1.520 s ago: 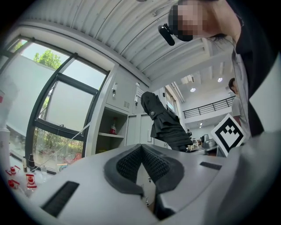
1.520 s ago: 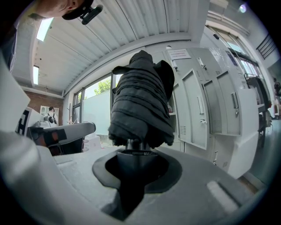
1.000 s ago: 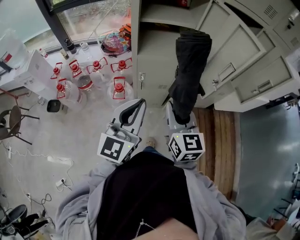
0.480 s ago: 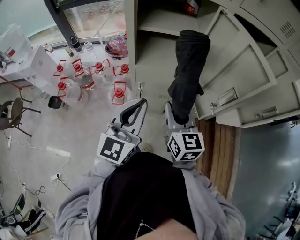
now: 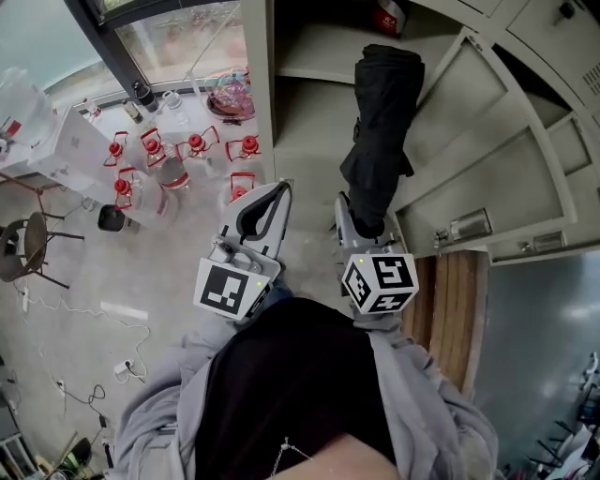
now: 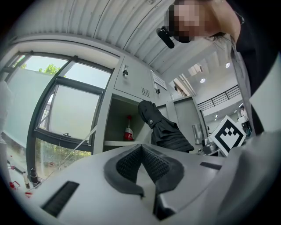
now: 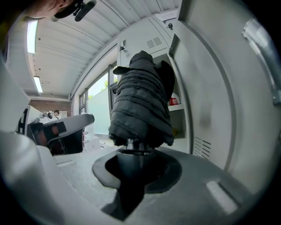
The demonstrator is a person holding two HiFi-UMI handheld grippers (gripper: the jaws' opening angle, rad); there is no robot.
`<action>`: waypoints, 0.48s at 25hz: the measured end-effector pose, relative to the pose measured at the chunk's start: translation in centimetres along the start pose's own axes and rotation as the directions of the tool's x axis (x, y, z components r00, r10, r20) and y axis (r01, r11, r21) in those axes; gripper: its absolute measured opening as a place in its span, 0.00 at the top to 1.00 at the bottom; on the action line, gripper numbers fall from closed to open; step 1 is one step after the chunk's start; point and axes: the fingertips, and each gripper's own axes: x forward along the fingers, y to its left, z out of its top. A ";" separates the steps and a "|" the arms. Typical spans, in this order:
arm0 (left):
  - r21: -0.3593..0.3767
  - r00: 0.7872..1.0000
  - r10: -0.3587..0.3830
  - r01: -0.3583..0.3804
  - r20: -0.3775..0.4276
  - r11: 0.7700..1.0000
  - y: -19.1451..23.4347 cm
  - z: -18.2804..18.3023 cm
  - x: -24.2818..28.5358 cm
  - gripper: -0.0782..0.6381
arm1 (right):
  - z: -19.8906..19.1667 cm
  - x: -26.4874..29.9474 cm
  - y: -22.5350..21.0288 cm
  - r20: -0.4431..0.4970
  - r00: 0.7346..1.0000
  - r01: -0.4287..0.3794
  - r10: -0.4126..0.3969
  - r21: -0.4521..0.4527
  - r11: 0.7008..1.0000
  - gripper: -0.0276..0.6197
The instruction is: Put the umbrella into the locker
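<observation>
A folded black umbrella (image 5: pixel 382 122) stands out from my right gripper (image 5: pixel 364 228), which is shut on its handle. In the right gripper view the umbrella (image 7: pixel 140 103) rises straight from the jaws of that gripper (image 7: pixel 136 165), and its tip points at the open locker compartment (image 7: pixel 178 114). The locker (image 5: pixel 314 66) is open, with its door (image 5: pixel 469 122) swung out to the right. My left gripper (image 5: pixel 274 199) hangs beside the umbrella, shut and holding nothing; in its own view the left gripper (image 6: pixel 141 151) has its pads touching at the tips.
A red bottle (image 5: pixel 389 17) stands on the locker's shelf (image 6: pixel 120 143). Several water jugs with red caps (image 5: pixel 178 150) crowd the floor at the left below a window. A chair (image 5: pixel 28 246) and loose cables (image 5: pixel 112 314) lie further left. More locker doors (image 5: pixel 525 141) stand open on the right.
Both grippers and the umbrella have moved forward toward the open locker. The compartment and its door now look nearer, and the umbrella's tip reaches up to the shelf.
</observation>
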 end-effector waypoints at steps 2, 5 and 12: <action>-0.004 1.000 -0.027 0.027 0.002 1.000 0.8 0.1 1.1 0.88 | 0.3 1.2 -0.2 -0.009 1.000 0.015 -0.015 -0.002 1.000 0.85; -0.016 0.997 -0.076 0.076 -0.003 0.997 2.0 -0.2 3.0 0.88 | 0.8 3.2 -0.6 -0.014 0.999 0.038 -0.038 0.014 0.999 0.85; -0.027 0.986 -0.161 0.160 -0.035 0.987 4.7 -1.4 6.3 0.88 | 2.5 7.4 -1.8 -0.029 0.994 0.108 -0.108 0.017 0.994 0.85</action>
